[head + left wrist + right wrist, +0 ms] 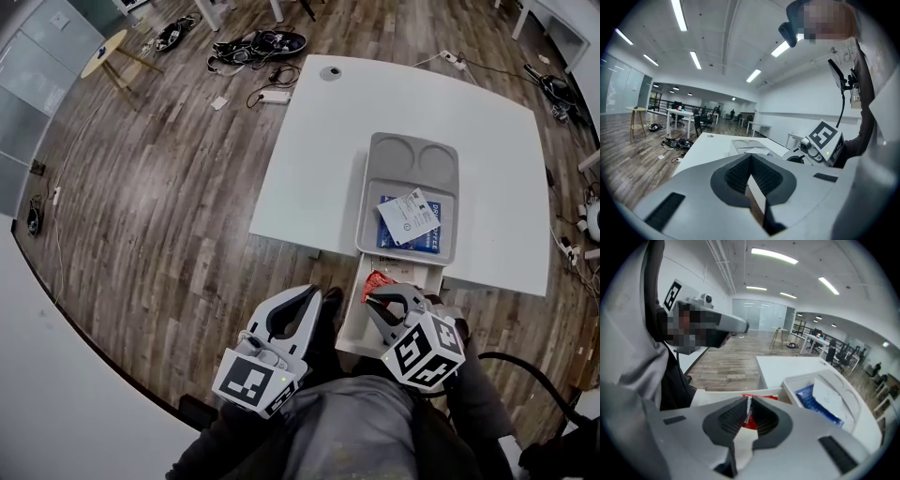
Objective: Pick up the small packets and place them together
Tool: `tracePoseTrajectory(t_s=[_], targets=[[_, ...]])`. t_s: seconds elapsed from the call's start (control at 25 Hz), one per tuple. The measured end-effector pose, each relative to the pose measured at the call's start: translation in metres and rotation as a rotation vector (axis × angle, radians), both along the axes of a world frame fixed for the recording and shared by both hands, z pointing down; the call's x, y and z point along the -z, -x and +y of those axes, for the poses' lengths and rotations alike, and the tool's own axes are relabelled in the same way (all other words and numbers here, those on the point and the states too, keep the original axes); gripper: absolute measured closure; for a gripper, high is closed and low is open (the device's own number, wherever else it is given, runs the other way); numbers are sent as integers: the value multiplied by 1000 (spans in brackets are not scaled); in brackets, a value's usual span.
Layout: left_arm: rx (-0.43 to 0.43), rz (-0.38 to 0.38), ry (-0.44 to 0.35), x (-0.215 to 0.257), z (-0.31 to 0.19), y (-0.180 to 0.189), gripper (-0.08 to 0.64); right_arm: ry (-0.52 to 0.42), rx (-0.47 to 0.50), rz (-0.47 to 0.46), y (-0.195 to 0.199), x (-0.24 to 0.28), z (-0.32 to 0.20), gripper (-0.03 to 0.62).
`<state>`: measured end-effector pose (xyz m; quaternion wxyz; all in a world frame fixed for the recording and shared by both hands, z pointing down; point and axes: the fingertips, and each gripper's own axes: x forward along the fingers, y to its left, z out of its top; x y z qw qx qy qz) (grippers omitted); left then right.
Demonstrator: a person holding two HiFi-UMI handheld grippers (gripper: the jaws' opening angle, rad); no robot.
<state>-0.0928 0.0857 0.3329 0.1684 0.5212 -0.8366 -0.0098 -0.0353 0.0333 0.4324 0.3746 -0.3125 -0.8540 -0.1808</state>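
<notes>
1. Red packet (378,282) (749,421) is hanging pinched by the right gripper (384,298) (749,401), above a white box (352,330).
2. Blue packets (427,237) (813,401) are lying in the grey tray (370,187).
3. Left gripper (314,292) (751,157) is hovering, jaws together, empty.

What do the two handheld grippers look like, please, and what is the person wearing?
The left gripper and right gripper share light grey bodies, dark ribbed fingers, and a white cube bearing black square markers. The person wears grey and dark clothing.
</notes>
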Motion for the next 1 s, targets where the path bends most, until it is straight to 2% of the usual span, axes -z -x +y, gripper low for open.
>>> tracePoseTrajectory(t_s=[0.28,0.44,0.6,0.8,1.0], targets=[[-52,-43,-37,24,-26,-15,572,53,-66,-110,-3,56,-24,557],[-63,-34,-40,24,-32,-15,572,21,-162,-166,13,71,-63,557],[-47,-18,-30,17,-32,1,572,-21,-258,-204,41,78,-109,557],[-17,14,-4,4,-24,23,572,-23,-337,-185,77,64,-141,557],[-7,45,11,-8,-17,40,572,-35,-364,-132,96,43,-148,550]])
